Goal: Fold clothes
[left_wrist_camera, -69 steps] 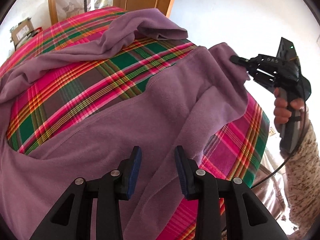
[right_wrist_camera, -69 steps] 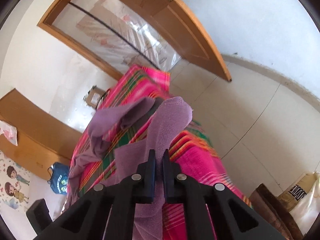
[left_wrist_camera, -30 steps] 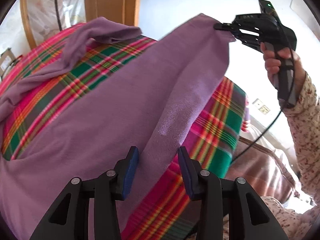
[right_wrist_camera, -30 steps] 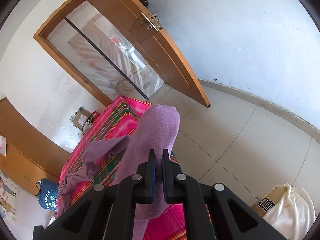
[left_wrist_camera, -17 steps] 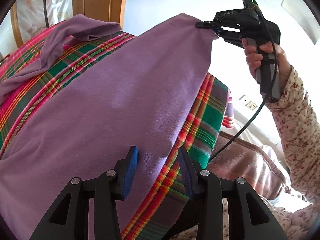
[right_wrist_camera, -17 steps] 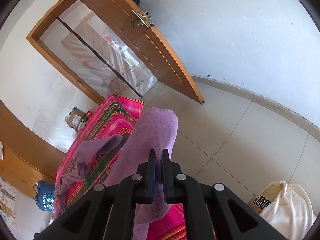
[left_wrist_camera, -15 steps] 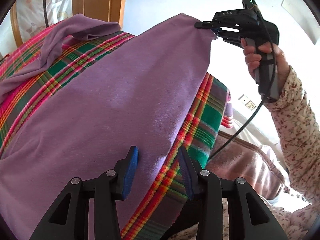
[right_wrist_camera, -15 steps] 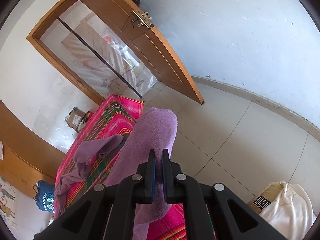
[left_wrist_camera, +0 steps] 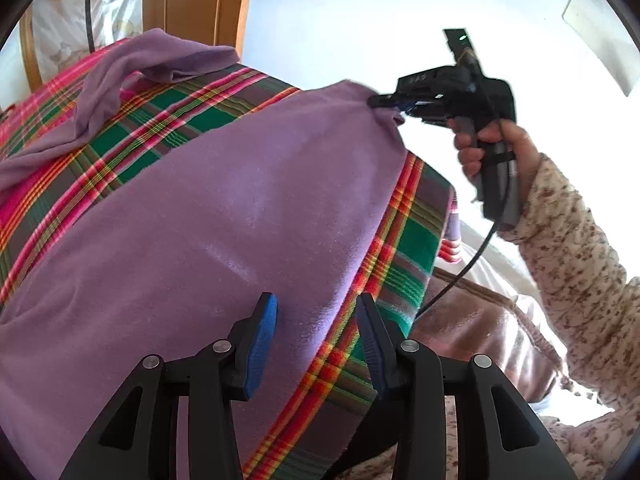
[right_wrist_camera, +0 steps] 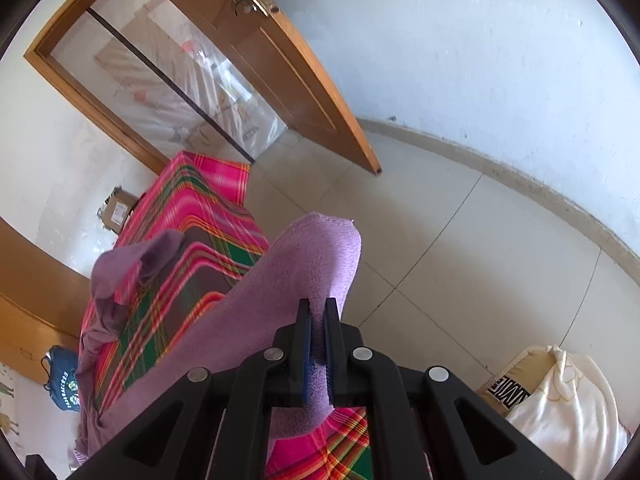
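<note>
A purple fleece garment (left_wrist_camera: 224,216) lies spread over a bed with a pink, green and red plaid cover (left_wrist_camera: 404,256). Its far part is bunched up near the bed's far end (left_wrist_camera: 160,60). My right gripper (left_wrist_camera: 380,101) is shut on the garment's far right corner, held just above the bed's edge. In the right wrist view that corner (right_wrist_camera: 312,264) sticks up past the closed fingers of the right gripper (right_wrist_camera: 318,308). My left gripper (left_wrist_camera: 316,312) hovers open over the garment's near right edge, with nothing pinched between its blue pads (left_wrist_camera: 266,320).
A person's hand and flowered sleeve (left_wrist_camera: 572,232) hold the right gripper, with a black cable hanging from it. A brown blanket (left_wrist_camera: 480,336) lies to the right of the bed. An open wooden door (right_wrist_camera: 280,52), tiled floor (right_wrist_camera: 460,240) and a white bundle (right_wrist_camera: 560,400) are beyond.
The right gripper has come down with the garment's corner, from raised high to near the bed's edge. The cloth now lies flatter on the bed. The left gripper has stayed open and almost still.
</note>
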Motion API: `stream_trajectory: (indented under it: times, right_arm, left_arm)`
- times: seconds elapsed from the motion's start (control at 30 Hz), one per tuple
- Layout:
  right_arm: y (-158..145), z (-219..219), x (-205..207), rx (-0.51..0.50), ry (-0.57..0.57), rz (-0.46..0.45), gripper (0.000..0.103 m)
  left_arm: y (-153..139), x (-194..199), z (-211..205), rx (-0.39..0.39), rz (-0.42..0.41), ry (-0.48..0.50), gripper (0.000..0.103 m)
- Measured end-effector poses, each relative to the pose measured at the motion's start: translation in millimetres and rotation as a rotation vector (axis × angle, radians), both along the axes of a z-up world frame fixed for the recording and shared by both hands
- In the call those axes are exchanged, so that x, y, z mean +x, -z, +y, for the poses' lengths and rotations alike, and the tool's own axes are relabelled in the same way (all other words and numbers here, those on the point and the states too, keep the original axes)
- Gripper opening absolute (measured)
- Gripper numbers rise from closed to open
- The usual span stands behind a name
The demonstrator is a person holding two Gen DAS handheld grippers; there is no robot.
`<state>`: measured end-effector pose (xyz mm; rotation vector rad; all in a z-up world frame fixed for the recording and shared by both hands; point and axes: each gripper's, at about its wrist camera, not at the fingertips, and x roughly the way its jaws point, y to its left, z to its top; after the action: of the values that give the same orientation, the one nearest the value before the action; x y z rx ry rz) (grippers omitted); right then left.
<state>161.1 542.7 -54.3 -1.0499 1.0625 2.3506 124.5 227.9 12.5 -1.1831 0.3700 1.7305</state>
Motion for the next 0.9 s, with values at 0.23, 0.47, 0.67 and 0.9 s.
stream_trajectory:
  times: [0.23, 0.47, 0.67, 0.9]
  right_arm:
    - [19.2, 1.5, -5.8, 0.012, 0.013, -0.076, 0.012]
    - [18.8, 6.2, 12.0, -0.012, 0.058, -0.079, 0.013]
    - [-1.1, -24.9, 5.9, 0.012, -0.035, -0.029, 0.014]
    - [-16.4, -63.9, 6.0, 0.162, -0.08, -0.063, 0.021]
  left_arm:
    - [-0.5, -5.4, -3.2, 0.015, -0.032, -0.021, 0.043]
    - [0.9, -10.8, -6.2, 0.025, -0.056, -0.042, 0.043]
    - [1.0, -8.1, -11.4, 0.029, -0.06, -0.061, 0.043]
    - [-14.1, -6.5, -51.2, 0.073, -0.049, -0.164, 0.043]
